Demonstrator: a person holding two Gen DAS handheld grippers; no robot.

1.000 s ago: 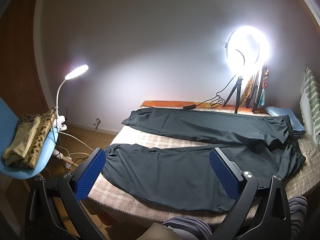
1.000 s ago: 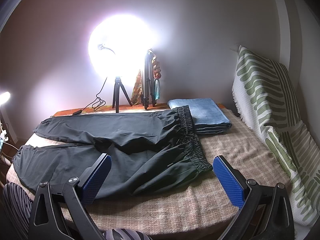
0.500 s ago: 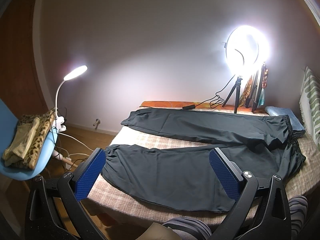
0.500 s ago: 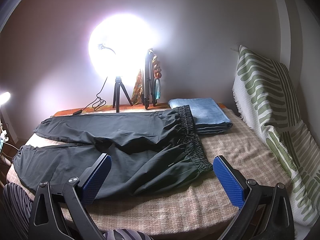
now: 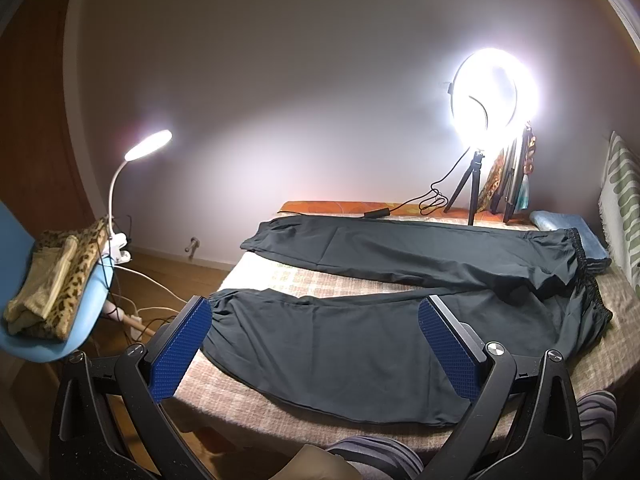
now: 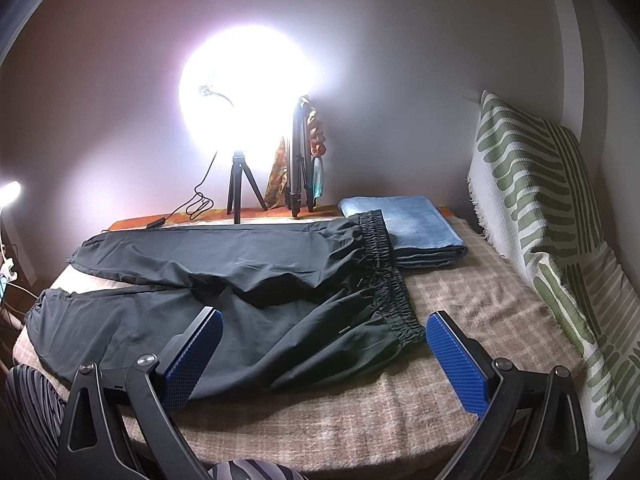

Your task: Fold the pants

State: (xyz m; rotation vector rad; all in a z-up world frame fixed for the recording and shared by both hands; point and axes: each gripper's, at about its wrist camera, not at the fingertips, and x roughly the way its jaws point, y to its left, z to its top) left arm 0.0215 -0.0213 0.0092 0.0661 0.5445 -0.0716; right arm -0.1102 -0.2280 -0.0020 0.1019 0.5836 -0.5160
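- Left wrist view: the pants (image 5: 360, 312) are dark grey-black, spread flat and unfolded on the bed (image 5: 256, 404), their 2 legs splayed apart in a V with checked bedcover showing between them.
- Each leg ends in a gathered cuff toward the bed's left edge; the ruched elastic waistband (image 6: 384, 264) lies toward the right side, its far end resting on a folded blue towel (image 6: 416, 224).
- Fabric is mostly smooth, with creases bunched at the crotch.
- Left gripper (image 5: 316, 344) hovers at the bed's near edge with its 2 blue-padded fingers spread wide, holding nothing; the near leg's lower part lies between and beyond them, cuff just past the left pad.
- Right gripper (image 6: 324, 356) is likewise spread wide and empty above the near edge; the near hip and waistband corner lie between its pads, not touching them.
- A ring light (image 5: 496, 92) stands at the far edge.
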